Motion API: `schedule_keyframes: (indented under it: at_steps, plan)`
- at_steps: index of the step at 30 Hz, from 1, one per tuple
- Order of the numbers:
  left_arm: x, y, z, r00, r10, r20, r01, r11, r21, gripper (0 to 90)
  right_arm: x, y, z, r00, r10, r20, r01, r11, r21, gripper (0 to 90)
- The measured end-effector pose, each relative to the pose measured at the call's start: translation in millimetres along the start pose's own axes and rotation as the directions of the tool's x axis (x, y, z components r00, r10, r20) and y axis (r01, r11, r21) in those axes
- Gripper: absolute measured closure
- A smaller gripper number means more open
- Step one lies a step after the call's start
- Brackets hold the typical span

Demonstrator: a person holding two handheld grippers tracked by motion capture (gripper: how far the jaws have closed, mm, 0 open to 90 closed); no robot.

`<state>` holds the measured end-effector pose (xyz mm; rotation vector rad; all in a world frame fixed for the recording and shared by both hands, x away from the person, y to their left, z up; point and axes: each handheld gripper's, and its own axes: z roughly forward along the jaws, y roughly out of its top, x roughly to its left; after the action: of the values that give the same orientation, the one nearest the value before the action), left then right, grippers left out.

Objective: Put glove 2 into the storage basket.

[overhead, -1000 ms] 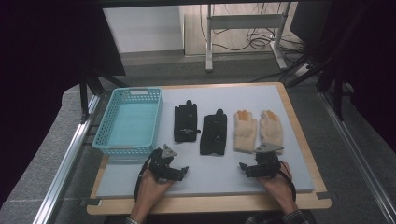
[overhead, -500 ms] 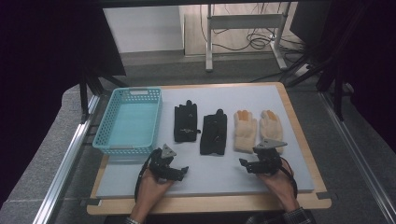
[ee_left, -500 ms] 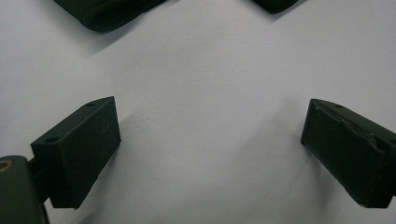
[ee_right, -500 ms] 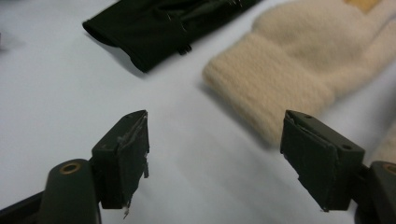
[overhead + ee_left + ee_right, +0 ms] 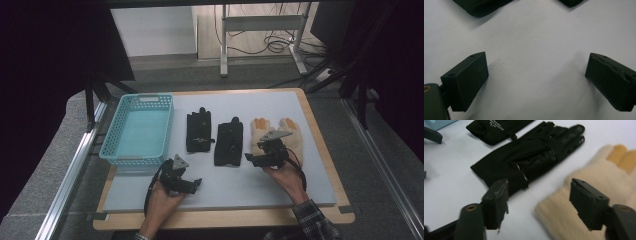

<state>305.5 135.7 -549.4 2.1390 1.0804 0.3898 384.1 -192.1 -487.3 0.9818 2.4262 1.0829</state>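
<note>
The right tool (image 5: 256,159) hangs with its jaws spread wide and nothing between them, low over the worktop (image 5: 320,165). In the right gripper view its jaws straddle the wrist end of the cream glove (image 5: 584,195): the cuff lies just ahead toward 1 o'clock, between the jaws but nearer the right-hand one, and the glove's long axis runs away toward 1 o'clock, cuff near, yellow-tipped fingers far. At 11 o'clock from the same tool lies a black glove (image 5: 529,157), its cuff just beside the left-hand jaw, its fingers pointing off to 1 o'clock, so the two gloves lie nearly parallel. I judge the cream cuff to be the likelier grasp, since it sits inside the jaw gap; a small shift right would centre it.

In the high view a second cream glove (image 5: 292,132) lies under and beyond the right tool, and another black glove (image 5: 199,131) sits farther left, beside the basket (image 5: 111,145).

The left tool (image 5: 196,183) is also wide open and empty, over bare worktop, well apart from the cream gloves.
</note>
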Motion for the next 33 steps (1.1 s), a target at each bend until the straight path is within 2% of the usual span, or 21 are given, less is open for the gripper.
schedule_keyframes:
  at_steps: [4, 10, 11, 12, 16, 17, 19, 25, 29, 31, 32, 33]
  plan:
    - [0.0, 0.0, 0.0, 1.0000, 0.000, 0.001, 0.000, 1.0000, 0.000, 4.9, -1.2, 14.6, 15.2, 0.9993, -0.006, -0.036, 0.007, 1.000, 0.017, 44.0]
    - [0.0, 0.0, 0.0, 1.0000, 0.000, 0.000, 0.000, 1.0000, 0.000, 4.8, -4.7, 28.0, 40.4, 0.9994, -0.023, -0.024, 0.024, 0.999, 0.038, 48.6]
    - [0.0, 0.0, 0.0, 1.0000, -0.001, 0.000, 0.001, 1.0000, 0.000, 4.8, -7.3, 32.0, 49.2, 0.9995, -0.029, -0.014, 0.029, 0.999, 0.045, 47.1]
    - [0.0, 0.0, 0.0, 1.0000, 0.000, 0.001, 0.000, 1.0000, 0.000, 4.8, -7.3, 32.0, 49.2, 0.9995, -0.029, -0.014, 0.029, 0.999, 0.045, 47.1]
    - [0.0, 0.0, -0.1, 1.0000, 0.000, 0.000, 0.000, 1.0000, 0.001, 4.8, -12.1, 39.7, 70.8, 0.9996, -0.023, 0.017, 0.022, 0.998, 0.054, 33.7]
    - [0.0, 0.0, 0.0, 1.0000, -0.001, 0.000, 0.001, 1.0000, 0.001, 4.8, -12.1, 39.7, 70.8, 0.9996, -0.023, 0.017, 0.022, 0.998, 0.054, 33.7]
    - [0.0, 0.0, 0.0, 1.0000, -0.001, 0.000, 0.001, 1.0000, 0.001, 4.9, -12.2, 44.7, 81.5, 0.9992, -0.026, 0.030, 0.024, 0.998, 0.053, 27.7]
    - [0.1, 0.0, 0.0, 1.0000, 0.000, 0.000, 0.000, 1.0000, 0.001, 4.9, -12.2, 53.1, 97.0, 0.9983, -0.035, 0.046, 0.032, 0.997, 0.071, 25.7]
    - [0.1, 0.0, 0.0, 1.0000, 0.001, 0.000, -0.001, 1.0000, 0.001, 4.8, -12.8, 54.7, 110.4, 0.9972, -0.060, 0.044, 0.054, 0.989, 0.134, 30.2]
    - [0.1, 0.0, 0.0, 1.0000, 0.001, -0.001, -0.001, 1.0000, 0.001, 4.8, -16.1, 55.5, 110.2, 0.9995, -0.018, 0.027, 0.014, 0.989, 0.146, 35.2]
    - [0.1, 0.0, 0.0, 1.0000, 0.001, -0.001, -0.001, 1.0000, 0.001, 4.8, -16.1, 55.5, 110.2, 0.9995, -0.018, 0.027, 0.014, 0.989, 0.146, 35.2]
    - [0.0, 0.0, 0.0, 1.0000, 0.001, -0.001, -0.001, 1.0000, 0.001, 4.8, -16.2, 55.3, 108.1, 0.9996, -0.001, 0.027, -0.003, 0.989, 0.150, 47.2]
